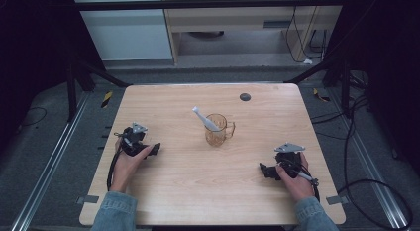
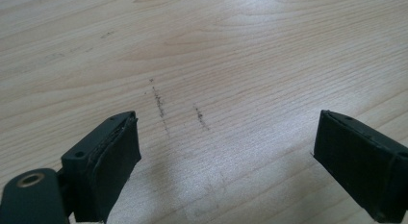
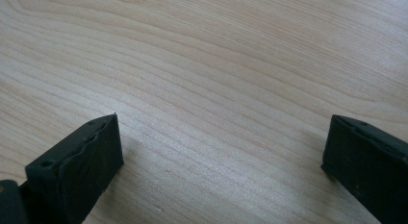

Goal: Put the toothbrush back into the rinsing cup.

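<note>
Resting on the counter, both tools spread, empty: left tool, right tool. Mug sits mid-counter between them, forward (right slightly nearer, I'd judge); white utensil inside leans toward the left.

The tabletop is pale wood with rounded corners. A clear glass mug stands on it, ahead of both claws and roughly midway between them, with a white utensil leaning out of it. Beyond the mug lies a small dark round disc. The left claw and right claw rest on the wood, near the front edge.
</note>
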Motion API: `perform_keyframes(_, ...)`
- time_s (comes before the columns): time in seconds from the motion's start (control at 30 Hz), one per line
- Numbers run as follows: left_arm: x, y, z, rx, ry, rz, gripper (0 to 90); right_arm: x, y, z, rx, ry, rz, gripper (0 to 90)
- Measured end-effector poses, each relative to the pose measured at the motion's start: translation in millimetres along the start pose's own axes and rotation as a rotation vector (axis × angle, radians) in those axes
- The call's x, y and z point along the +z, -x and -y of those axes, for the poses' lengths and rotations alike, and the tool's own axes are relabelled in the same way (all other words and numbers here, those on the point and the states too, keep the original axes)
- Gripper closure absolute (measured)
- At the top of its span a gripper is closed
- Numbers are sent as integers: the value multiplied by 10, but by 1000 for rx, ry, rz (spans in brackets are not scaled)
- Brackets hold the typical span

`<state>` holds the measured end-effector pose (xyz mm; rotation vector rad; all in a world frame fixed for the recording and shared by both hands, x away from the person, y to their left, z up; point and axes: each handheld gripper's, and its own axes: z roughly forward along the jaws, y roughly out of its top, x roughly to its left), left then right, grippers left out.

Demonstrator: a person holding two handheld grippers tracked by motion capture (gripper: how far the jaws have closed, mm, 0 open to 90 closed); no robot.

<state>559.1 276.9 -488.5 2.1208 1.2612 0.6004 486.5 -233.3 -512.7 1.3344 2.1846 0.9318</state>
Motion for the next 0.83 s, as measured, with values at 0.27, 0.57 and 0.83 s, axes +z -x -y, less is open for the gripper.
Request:
perform_keyframes(0.27,40,21,6,15,-17,5,73,0,0,0,0,0,0,3)
perform_keyframes(0.57,99,26,31,12,-35,28,54,0,0,0,0,0,0,3)
perform_keyframes(0.83,128,-31,139,-24,45,57,34,0,-1,0,0,0,0,4)
